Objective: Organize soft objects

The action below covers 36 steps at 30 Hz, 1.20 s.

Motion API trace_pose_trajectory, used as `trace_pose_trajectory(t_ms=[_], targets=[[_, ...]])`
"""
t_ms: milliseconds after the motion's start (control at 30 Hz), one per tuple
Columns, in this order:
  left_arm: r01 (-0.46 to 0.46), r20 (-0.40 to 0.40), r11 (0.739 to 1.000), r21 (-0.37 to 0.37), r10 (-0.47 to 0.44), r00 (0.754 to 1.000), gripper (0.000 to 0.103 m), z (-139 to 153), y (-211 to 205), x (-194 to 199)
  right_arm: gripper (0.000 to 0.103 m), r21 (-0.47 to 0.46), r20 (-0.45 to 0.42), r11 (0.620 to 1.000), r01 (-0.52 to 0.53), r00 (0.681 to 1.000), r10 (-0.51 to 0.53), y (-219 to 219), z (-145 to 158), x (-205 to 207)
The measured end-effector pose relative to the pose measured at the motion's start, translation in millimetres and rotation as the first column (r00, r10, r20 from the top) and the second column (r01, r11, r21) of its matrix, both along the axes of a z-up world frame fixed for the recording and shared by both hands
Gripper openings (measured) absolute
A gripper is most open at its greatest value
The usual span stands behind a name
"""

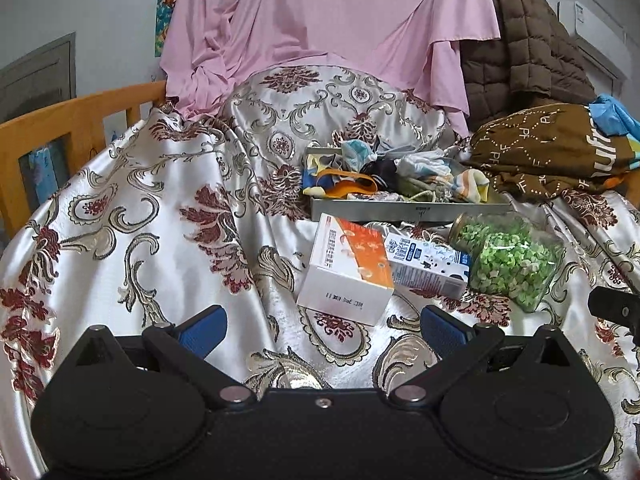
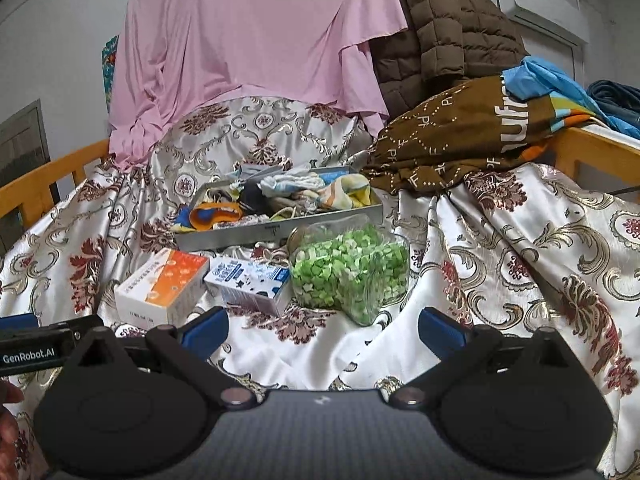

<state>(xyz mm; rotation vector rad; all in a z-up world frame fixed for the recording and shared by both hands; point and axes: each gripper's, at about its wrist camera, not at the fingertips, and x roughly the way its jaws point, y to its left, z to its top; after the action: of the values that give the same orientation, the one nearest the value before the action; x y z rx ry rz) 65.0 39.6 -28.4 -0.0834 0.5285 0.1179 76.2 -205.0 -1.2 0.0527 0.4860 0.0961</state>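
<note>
Clearly light, limp and crushable: socks and small cloths (image 2: 316,190) heaped in the grey metal tray (image 2: 276,230) on the bed, best pinched at a raised fold. Beside it, a clear jar (image 2: 352,272) of green bits. Left tool (image 1: 322,330) and right tool (image 2: 323,330) both spread apart, holding nothing

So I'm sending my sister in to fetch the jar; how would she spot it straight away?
Start at the grey metal tray of small cloths on the patterned satin bedspread. In front of it lie three things in a row; the jar is at the right end, on its side. Unlike the two cartons beside it, it is clear and full of green bits.
</note>
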Motion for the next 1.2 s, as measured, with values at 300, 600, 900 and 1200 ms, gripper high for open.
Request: trace_pose_trajectory(t_ms=[300, 600, 900, 1200], targets=[[0.008, -0.029, 1.000, 0.014, -0.007, 1.000, 0.102, -6, -4, 4, 0.103, -0.003, -0.025, 1.000, -0.008, 1.000, 0.008, 1, -9, 5], [0.009, -0.047, 1.000, 0.004, -0.009, 0.999, 0.102, -11, -5, 8, 0.103, -0.019, -0.047, 1.000, -0.023, 0.999, 0.022, 5, -17, 11], [0.019, -0.063, 1.000, 0.013, -0.018, 0.998, 0.102, -15, -7, 11, 0.103, -0.021, -0.063, 0.999, -0.029, 0.998, 0.028, 7, -23, 15], [0.019, -0.065, 1.000, 0.013, -0.018, 0.998, 0.102, -16, -8, 11, 0.103, -0.018, -0.066, 0.999, -0.031, 0.997, 0.029, 6, -24, 17]])
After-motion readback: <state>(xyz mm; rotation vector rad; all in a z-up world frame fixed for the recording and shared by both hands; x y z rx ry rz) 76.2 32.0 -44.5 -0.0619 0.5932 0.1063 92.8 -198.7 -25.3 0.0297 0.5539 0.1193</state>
